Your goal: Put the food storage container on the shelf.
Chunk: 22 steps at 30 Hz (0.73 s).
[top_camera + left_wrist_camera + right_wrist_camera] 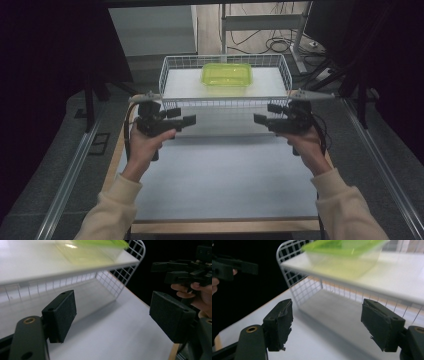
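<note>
We hold the left gripper (pixel 186 119) and the right gripper (pixel 261 119) above the white table (pixel 225 175), both pointing inward toward each other, with a clear gap between them. In the left gripper view its jaws stand wide apart with nothing between the pads (pixel 62 315), and the same is true of the right gripper (pixel 327 325), whose pads (pixel 282 322) are ragged along their edges.

Just beyond both grippers stands a white wire basket (pixel 170 75) at the far end of the table. A white board (pixel 270 82) lies inside it, raised off the tabletop, so that an open space shows beneath it through the wire mesh. On that board, toward the back and near the middle, sits the green box (pixel 226 74), a shallow, see-through container with a bright green top. It is well apart from both grippers; the basket's front wire wall stands between them and it.

Past the table we see a metal frame and loose cables (pixel 280 45) on the floor, and rails run along both sides.
</note>
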### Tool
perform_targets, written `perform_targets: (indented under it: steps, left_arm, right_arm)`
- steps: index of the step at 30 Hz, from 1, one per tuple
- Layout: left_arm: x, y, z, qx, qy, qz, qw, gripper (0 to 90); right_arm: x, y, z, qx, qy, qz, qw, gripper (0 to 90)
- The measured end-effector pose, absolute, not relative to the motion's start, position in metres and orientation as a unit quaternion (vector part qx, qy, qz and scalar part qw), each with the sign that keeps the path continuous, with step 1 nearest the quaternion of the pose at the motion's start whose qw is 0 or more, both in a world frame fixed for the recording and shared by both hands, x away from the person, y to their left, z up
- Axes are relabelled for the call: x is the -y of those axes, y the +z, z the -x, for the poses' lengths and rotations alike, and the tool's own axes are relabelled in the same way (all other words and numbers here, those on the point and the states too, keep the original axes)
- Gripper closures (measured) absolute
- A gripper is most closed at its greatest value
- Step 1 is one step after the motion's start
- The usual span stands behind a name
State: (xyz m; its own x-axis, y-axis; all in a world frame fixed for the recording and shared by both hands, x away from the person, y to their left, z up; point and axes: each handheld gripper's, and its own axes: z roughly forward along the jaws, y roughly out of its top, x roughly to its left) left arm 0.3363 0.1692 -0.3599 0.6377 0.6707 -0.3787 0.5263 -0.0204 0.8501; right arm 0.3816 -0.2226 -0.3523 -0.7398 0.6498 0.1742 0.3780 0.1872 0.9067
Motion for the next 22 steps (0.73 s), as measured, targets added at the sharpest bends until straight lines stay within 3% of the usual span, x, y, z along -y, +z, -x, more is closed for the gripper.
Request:
perform_targets:
  steps: [13, 22]
  left_arm:
    - [-0.168, -0.439, -0.284, -0.419, 0.04, -0.731, 0.536, 21.6]
    - [-0.168, -0.448, -0.284, -0.424, 0.034, -0.732, 0.533, 21.8]
  right_arm:
    - [0.247, -0.431, -0.333, -0.783, 0.513, -0.339, 0.097, 24.7]
    - [0.249, -0.437, -0.327, -0.78, 0.517, -0.335, 0.106, 22.0]
